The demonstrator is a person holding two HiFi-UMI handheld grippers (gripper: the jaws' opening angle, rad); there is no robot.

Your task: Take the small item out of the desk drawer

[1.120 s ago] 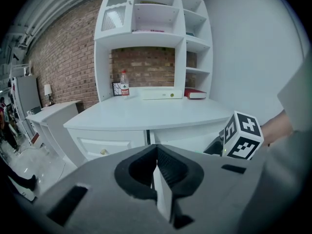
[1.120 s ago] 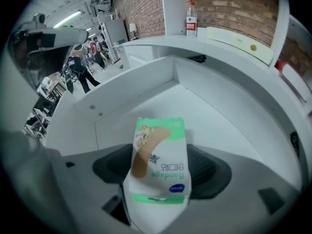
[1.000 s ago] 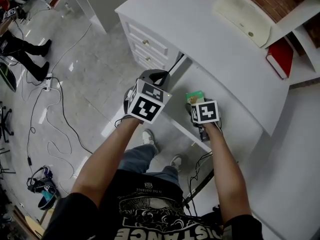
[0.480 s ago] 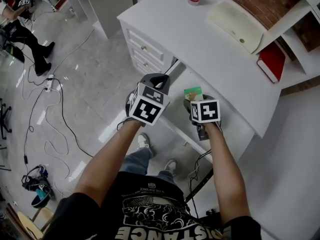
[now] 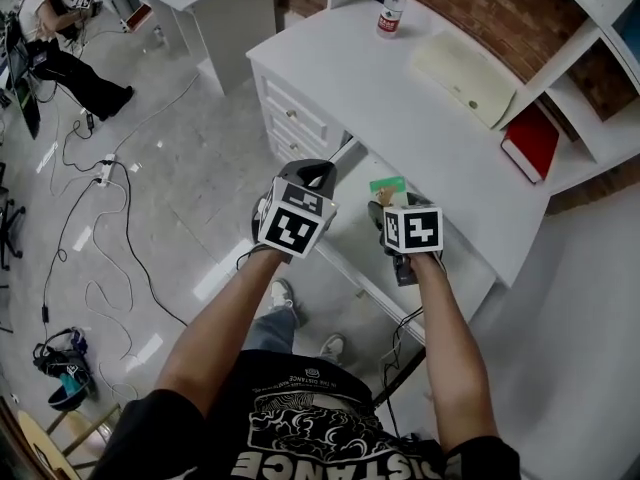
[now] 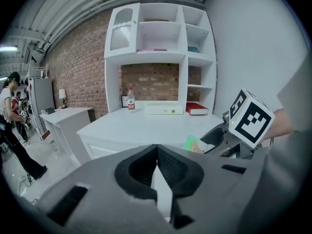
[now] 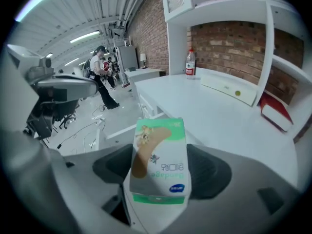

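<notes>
Your right hand-held gripper (image 5: 386, 200) clamps the green-and-white bandage box (image 7: 160, 155) above what looks like the open drawer (image 5: 352, 230), beside the tabletop (image 5: 400, 98). Your left hand-held gripper (image 6: 157, 167) has its 2 jaws together, empty.

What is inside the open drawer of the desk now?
The visible floor of the drawer looks bare white. The right gripper, holding the green bandage box above it, and the left gripper cover the rest, which I cannot see.
</notes>
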